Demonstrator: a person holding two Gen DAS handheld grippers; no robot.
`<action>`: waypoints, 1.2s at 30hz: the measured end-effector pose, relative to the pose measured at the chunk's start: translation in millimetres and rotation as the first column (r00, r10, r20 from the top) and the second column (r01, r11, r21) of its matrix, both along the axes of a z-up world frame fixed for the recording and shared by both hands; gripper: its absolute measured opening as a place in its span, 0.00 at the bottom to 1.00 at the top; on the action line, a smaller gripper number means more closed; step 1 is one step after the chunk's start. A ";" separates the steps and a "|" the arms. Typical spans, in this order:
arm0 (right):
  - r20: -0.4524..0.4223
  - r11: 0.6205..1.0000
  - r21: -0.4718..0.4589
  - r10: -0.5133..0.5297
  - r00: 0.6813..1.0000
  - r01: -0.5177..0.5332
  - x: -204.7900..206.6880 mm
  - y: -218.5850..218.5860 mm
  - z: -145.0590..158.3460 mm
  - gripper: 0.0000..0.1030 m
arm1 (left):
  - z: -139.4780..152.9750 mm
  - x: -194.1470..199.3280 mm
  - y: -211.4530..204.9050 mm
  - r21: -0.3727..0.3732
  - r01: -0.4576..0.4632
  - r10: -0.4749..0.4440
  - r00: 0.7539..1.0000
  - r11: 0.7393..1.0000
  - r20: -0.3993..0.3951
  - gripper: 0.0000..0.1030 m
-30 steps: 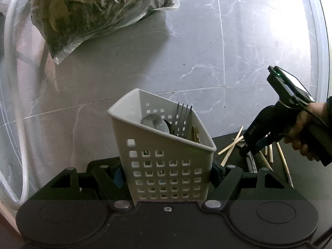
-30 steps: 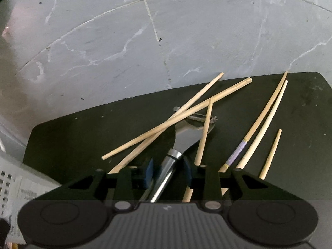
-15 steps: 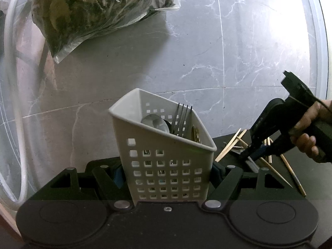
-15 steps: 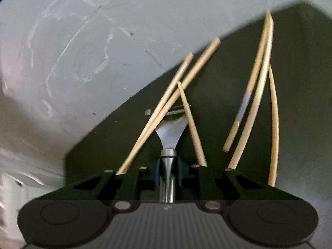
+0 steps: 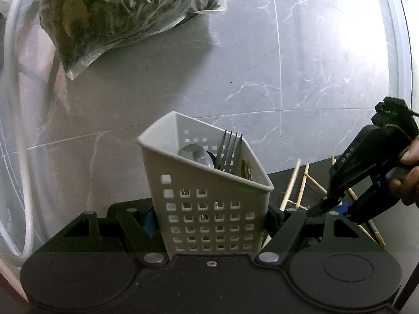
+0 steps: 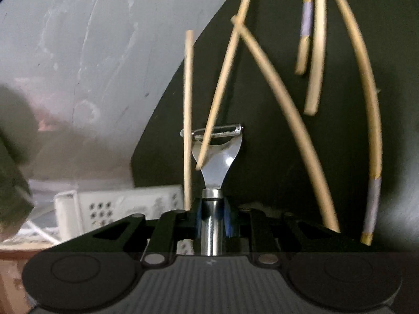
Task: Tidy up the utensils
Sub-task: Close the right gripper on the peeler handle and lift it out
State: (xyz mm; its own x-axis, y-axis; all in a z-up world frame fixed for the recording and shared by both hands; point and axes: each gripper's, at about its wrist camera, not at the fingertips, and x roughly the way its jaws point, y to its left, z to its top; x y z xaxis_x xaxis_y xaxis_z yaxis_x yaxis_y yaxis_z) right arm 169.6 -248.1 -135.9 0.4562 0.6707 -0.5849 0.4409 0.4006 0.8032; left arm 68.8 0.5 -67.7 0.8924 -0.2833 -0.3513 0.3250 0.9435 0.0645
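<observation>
Nearest in the right wrist view, the right gripper [image 6: 212,218] is clamped on the round metal handle of a peeler [image 6: 216,154], the blue pads pressing both sides of the shaft. The handle is polished and cylindrical, so it will probably twist or slide in the pads if lifted fast. Just beyond, one chopstick [image 6: 221,89] rests across the peeler's blade head, and another chopstick [image 6: 188,120] lies right beside it on the left. Raising the peeler is likely to drag or flick these, and they could roll toward the edge of the black mat [image 6: 275,157] and off onto the grey floor [image 6: 86,52]. Farther out, more chopsticks lie scattered over the mat, clear of the peeler.

In the left wrist view, the left gripper [image 5: 210,219] is closed on the white utensil basket [image 5: 207,198], gripping its perforated sides; a fork [image 5: 230,149] and a spoon [image 5: 195,154] already stand inside. The basket looks tilted, so a hard drop of the peeler may tip it in the grip or jam against the fork tines. The right gripper sits close by the basket's right side, near the mat's edge; a collision is possible.
</observation>
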 end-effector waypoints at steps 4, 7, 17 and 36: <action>0.018 0.999 0.016 0.036 0.999 -0.037 1.8 6.0 12.2 0.18 | 0.0 0.1 1.0 0.000 0.005 -0.005 1.000 1.000 0.000 0.75; 0.041 0.977 -0.180 0.126 0.991 -0.116 10.9 14.1 32.0 0.18 | -0.1 0.1 1.7 0.000 0.007 -0.007 1.000 1.000 0.001 0.75; 0.047 0.984 -0.123 0.135 0.990 -0.128 34.5 33.1 32.0 0.18 | -0.1 0.1 4.0 0.001 0.017 -0.017 1.000 1.000 0.000 0.75; 0.141 0.765 -0.643 0.155 0.978 -0.029 -5.7 26.3 96.9 0.18 | -1.7 0.2 9.4 -0.002 0.037 -0.037 0.999 0.999 0.006 0.75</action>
State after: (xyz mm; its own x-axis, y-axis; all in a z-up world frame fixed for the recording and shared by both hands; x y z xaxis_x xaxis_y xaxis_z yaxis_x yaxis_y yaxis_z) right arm 163.8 -221.8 -38.9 0.5481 0.2190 -0.8073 0.2527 0.8767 0.4093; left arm 69.0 9.9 -69.4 0.8831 -0.3171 -0.3457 0.3595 0.9309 0.0646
